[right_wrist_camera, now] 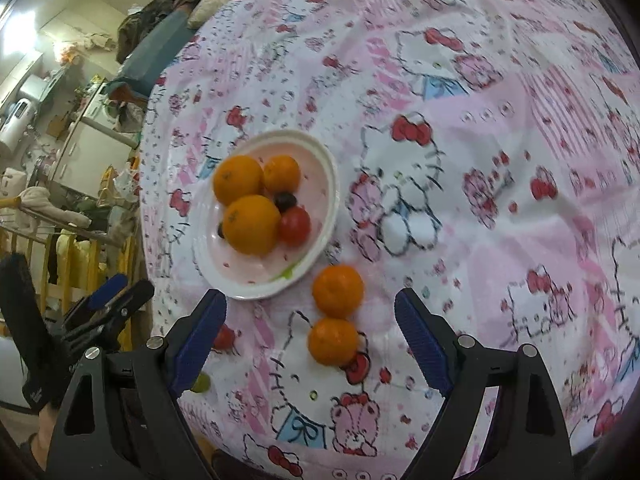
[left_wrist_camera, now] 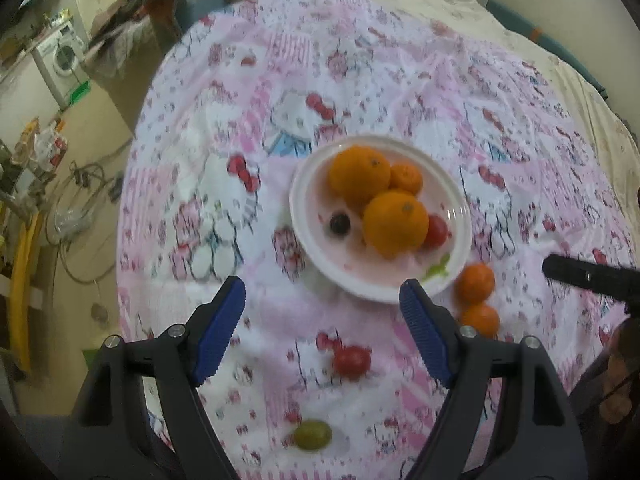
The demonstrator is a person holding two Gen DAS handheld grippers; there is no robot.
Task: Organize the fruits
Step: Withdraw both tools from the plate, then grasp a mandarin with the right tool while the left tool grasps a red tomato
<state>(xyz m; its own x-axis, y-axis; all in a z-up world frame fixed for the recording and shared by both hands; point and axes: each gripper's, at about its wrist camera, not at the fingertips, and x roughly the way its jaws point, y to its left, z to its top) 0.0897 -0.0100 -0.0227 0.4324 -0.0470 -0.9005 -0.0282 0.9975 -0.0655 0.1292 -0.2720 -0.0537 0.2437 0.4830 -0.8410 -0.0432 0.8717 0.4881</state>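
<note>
Hovering spread and empty, left hand-held gripper [left_wrist_camera: 322, 316], right hand-held gripper [right_wrist_camera: 310, 332], seemingly touching nothing

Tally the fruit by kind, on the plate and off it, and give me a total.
Oranges and mandarins: 5 – three on the white plate, two on the cloth
Cherry tomatoes: 2 – one on the plate, one on the cloth
Dark grapes: 2 – both on the plate
Green grapes: 1 – on the cloth
Total: 10
</note>
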